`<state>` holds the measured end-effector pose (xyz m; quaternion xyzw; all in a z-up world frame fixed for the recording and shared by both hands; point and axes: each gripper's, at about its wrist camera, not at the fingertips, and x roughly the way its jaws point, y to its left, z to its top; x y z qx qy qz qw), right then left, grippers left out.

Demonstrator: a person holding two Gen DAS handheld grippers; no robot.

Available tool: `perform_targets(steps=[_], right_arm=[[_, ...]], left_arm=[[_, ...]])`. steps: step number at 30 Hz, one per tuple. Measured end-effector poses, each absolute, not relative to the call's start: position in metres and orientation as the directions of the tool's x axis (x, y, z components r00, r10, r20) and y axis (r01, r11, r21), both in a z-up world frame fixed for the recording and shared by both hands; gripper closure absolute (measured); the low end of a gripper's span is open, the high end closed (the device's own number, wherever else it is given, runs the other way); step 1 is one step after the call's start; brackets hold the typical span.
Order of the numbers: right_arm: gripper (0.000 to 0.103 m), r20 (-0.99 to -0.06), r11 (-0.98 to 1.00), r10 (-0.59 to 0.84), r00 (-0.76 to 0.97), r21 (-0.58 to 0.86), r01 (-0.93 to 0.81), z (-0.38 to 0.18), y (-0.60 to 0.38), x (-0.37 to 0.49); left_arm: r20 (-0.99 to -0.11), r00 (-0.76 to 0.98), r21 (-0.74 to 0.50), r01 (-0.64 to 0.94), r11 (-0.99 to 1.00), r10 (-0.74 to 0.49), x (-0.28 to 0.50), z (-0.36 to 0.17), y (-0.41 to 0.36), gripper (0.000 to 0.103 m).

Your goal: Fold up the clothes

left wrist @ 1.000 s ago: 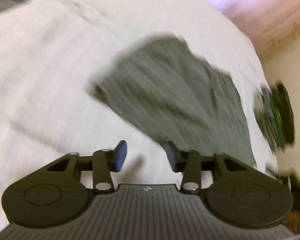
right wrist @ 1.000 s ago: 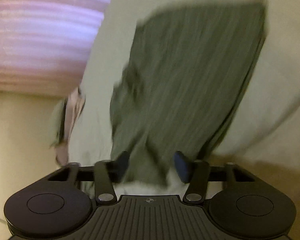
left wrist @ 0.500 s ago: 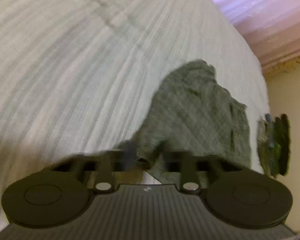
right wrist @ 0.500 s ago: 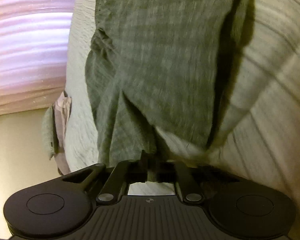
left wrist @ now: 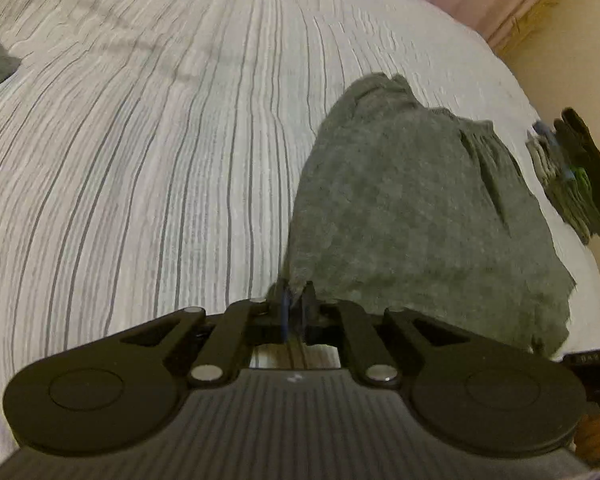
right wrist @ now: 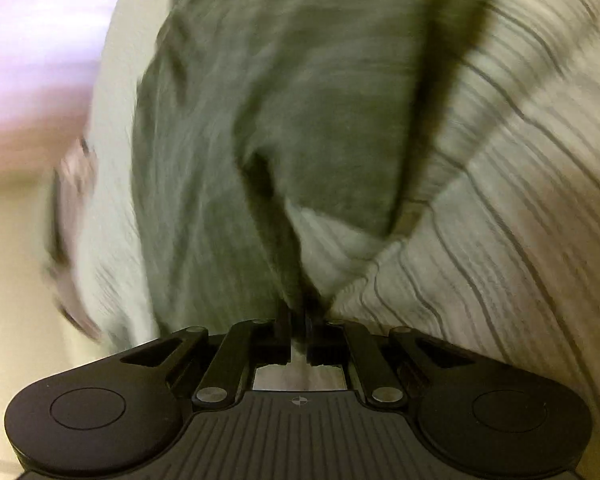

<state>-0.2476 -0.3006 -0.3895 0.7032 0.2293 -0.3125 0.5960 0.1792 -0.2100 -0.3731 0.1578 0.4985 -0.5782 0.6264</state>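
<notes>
Grey garment [left wrist: 412, 208] lies on the striped bed [left wrist: 140, 160], left wrist view: left gripper [left wrist: 296, 304] has its jaws closed on the near corner of the cloth. Stack of folded clothes [left wrist: 576, 176] sits at the bed's far right edge.
Right wrist view, blurred: right gripper [right wrist: 299, 320] has its jaws pinched on another edge of the garment [right wrist: 300, 80], bedsheet [right wrist: 500, 220] puckered just beside it.
</notes>
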Motion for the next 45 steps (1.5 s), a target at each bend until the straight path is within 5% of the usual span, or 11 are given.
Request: perform_targets(steps=[4, 6, 14, 19, 26, 30, 33, 36, 45], right_arm=[[0.058, -0.776, -0.024, -0.035, 0.63, 0.631, 0.776, -0.354, -0.302, -0.244], [0.049, -0.828, 0.077, -0.128, 0.545, 0.54, 0.838, -0.324, -0.308, -0.253], [0.049, -0.819, 0.392, -0.504, 0.274, 0.065, 0.917, -0.285, -0.38, -0.282], [0.049, -0.857, 0.574, -0.462, 0.227, -0.094, 0.814, -0.349, -0.41, -0.316], [0.049, -0.909, 0.517, -0.393, 0.14, -0.093, 0.851, -0.341, -0.39, -0.398], [0.048, -0.85, 0.514, -0.418, 0.322, 0.071, 0.855, -0.301, -0.388, -0.387], [0.017, -0.814, 0.613, -0.396, 0.425, 0.111, 0.782, -0.3, -0.388, -0.342], [0.017, -0.835, 0.68, -0.361, 0.415, 0.069, 0.73, -0.33, -0.378, -0.302], [0.017, -0.96, 0.645, -0.167, 0.226, 0.066, 0.761, -0.354, -0.32, -0.352]], left_arm=[[-0.83, -0.071, -0.316, 0.877, 0.362, -0.553, 0.174, -0.361, -0.197, 0.092], [-0.848, -0.002, -0.259, 0.874, 0.412, -0.53, 0.173, -0.349, -0.19, 0.092], [-0.813, 0.014, -0.249, 0.896, 0.369, -0.582, 0.129, -0.302, -0.212, 0.08], [-0.802, -0.001, -0.229, 0.924, 0.307, -0.597, 0.067, -0.332, -0.244, 0.078], [-0.827, 0.076, -0.167, 0.913, 0.372, -0.557, 0.025, -0.325, -0.22, 0.077], [-0.834, 0.119, -0.137, 0.901, 0.412, -0.538, 0.005, -0.316, -0.204, 0.078], [-0.83, 0.131, -0.131, 0.899, 0.417, -0.543, -0.014, -0.311, -0.205, 0.072], [-0.818, 0.106, -0.147, 0.912, 0.383, -0.566, -0.034, -0.319, -0.228, 0.066], [-0.949, 0.077, -0.078, 0.883, 0.464, -0.307, -0.07, -0.347, -0.188, 0.067]])
